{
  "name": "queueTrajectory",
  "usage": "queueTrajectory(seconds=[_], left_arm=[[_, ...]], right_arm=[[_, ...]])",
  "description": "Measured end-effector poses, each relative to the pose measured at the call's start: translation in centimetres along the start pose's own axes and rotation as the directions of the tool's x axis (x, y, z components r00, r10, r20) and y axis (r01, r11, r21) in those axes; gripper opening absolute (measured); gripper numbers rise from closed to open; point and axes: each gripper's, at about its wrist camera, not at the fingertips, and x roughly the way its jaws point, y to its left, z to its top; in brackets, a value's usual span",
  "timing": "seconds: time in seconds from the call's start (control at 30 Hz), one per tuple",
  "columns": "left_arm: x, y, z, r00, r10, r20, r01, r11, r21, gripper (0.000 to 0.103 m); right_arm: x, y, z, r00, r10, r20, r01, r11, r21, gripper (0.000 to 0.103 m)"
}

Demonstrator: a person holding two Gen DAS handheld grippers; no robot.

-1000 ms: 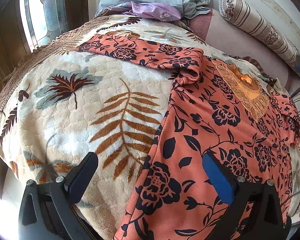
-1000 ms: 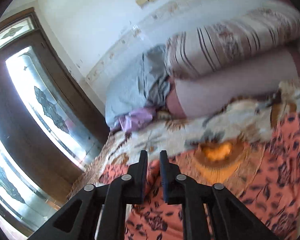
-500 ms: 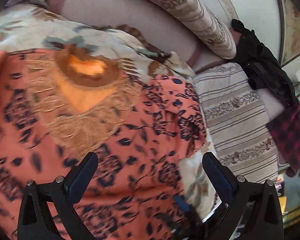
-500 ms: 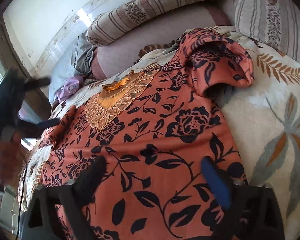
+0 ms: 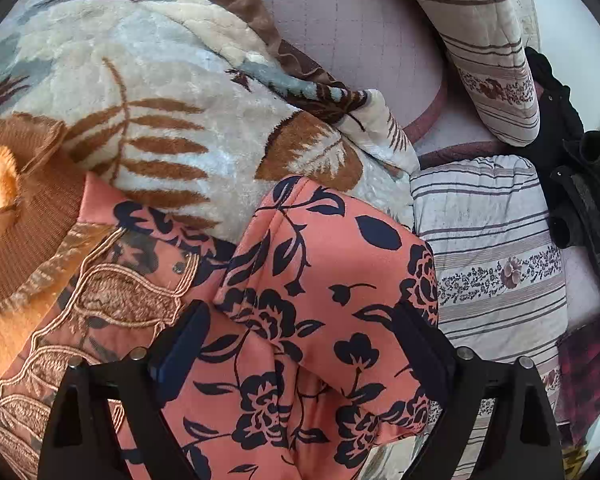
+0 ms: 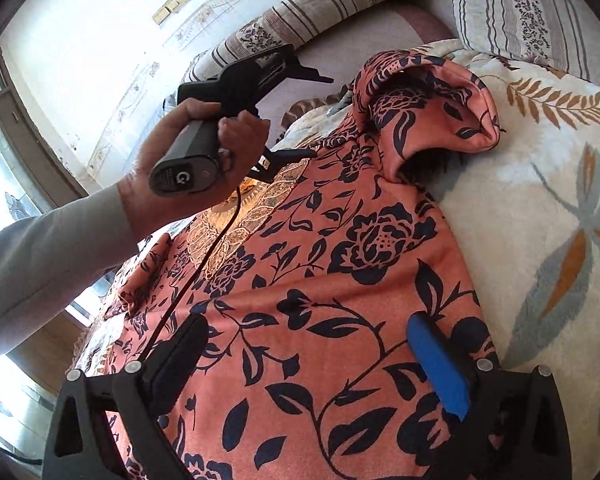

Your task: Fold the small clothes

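A salmon-orange top with dark blue flowers (image 6: 340,264) lies spread on a leaf-pattern blanket (image 6: 548,208) on a bed. Its lace yoke and brown ribbed collar (image 5: 32,240) show at the left of the left wrist view. My left gripper (image 5: 300,344) is open, its jaws straddling the bunched right sleeve (image 5: 332,264) just above it. From the right wrist view the left gripper (image 6: 296,120) hovers beside that curled sleeve (image 6: 432,108), held in a hand. My right gripper (image 6: 308,360) is open and empty over the top's lower body.
Striped pillows (image 5: 496,264) lie along the bed's right side, with a striped bolster (image 5: 488,44) behind. Dark clothes (image 5: 580,184) and a red plaid cloth (image 5: 588,372) lie at the far right. A mauve mattress (image 5: 360,20) and a window (image 6: 4,176) border the bed.
My left gripper swung from the bed's left side across the top to its right sleeve. My right gripper opened and moved from the collar to the lower body.
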Motion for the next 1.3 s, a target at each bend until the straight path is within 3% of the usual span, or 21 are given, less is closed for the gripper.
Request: queueTrajectory(seconds=[0.13,0.2,0.23,0.27,0.33,0.43,0.53,0.67,0.77,0.93,1.03,1.1,1.17,1.23,1.3], left_arm=[[1.7,0.8,0.6,0.999,0.051,-0.003,-0.051,0.998,-0.026,0.088],[2.0,0.4,0.5,0.997,0.074,0.003,-0.074,0.997,0.002,0.088],[2.1,0.1,0.6,0.996,0.095,0.003,-0.095,0.995,0.019,0.083],[2.3,-0.2,0.7,0.992,0.130,0.003,-0.130,0.991,0.038,0.076],[2.7,-0.2,1.3,0.978,0.207,-0.009,-0.207,0.977,0.050,0.024],[2.7,0.8,1.9,0.982,0.188,-0.026,-0.188,0.982,-0.009,0.019],[2.0,0.1,1.6,0.978,0.208,0.001,-0.208,0.977,0.045,0.015],[-1.0,-1.4,1.0,0.979,0.185,0.088,-0.193,0.976,0.099,0.014],[-5.3,-2.8,-0.2,0.973,0.133,0.187,-0.162,0.975,0.154,0.014],[-15.6,-4.2,-3.9,0.919,0.060,0.390,-0.156,0.963,0.219,0.014],[-20.8,-1.6,-6.2,0.864,0.110,0.491,-0.218,0.961,0.168,0.014],[-22.7,1.1,-7.2,0.839,0.179,0.514,-0.268,0.958,0.103,0.014],[-24.0,5.3,-7.7,0.838,0.253,0.483,-0.298,0.954,0.018,0.014],[-24.2,9.5,-8.3,0.826,0.338,0.450,-0.346,0.936,-0.068,0.014],[-24.3,13.2,-9.1,0.836,0.374,0.401,-0.349,0.927,-0.137,0.014]], right_arm=[[0.0,0.0,0.0,1.000,0.002,0.000,-0.002,1.000,0.002,0.101],[0.1,0.0,0.0,1.000,0.003,0.000,-0.003,1.000,0.002,0.101],[0.1,0.0,0.0,1.000,0.003,0.001,-0.003,1.000,0.003,0.101],[0.1,0.1,0.0,1.000,0.003,0.001,-0.003,1.000,0.003,0.101],[0.1,0.1,0.0,1.000,0.003,0.001,-0.003,1.000,0.002,0.101],[0.1,0.1,0.0,1.000,0.003,0.001,-0.003,1.000,0.002,0.101],[0.1,0.1,0.0,1.000,0.003,0.002,-0.003,1.000,0.001,0.101],[0.2,0.1,0.0,1.000,0.002,0.001,-0.002,1.000,0.001,0.101],[0.3,0.1,0.0,1.000,-0.001,0.000,0.001,1.000,-0.001,0.101],[0.3,0.1,0.0,1.000,0.002,0.001,-0.002,1.000,0.000,0.101],[0.4,0.1,0.0,1.000,0.002,0.000,-0.002,1.000,-0.001,0.101],[0.4,0.2,0.0,1.000,0.000,-0.002,0.000,1.000,-0.002,0.101],[0.4,0.3,0.1,1.000,-0.002,-0.010,0.002,1.000,-0.001,0.101],[0.2,0.3,0.4,0.999,-0.007,-0.033,0.007,1.000,0.010,0.101],[-0.4,-0.1,1.0,0.998,0.016,-0.055,-0.011,0.997,0.080,0.101]])
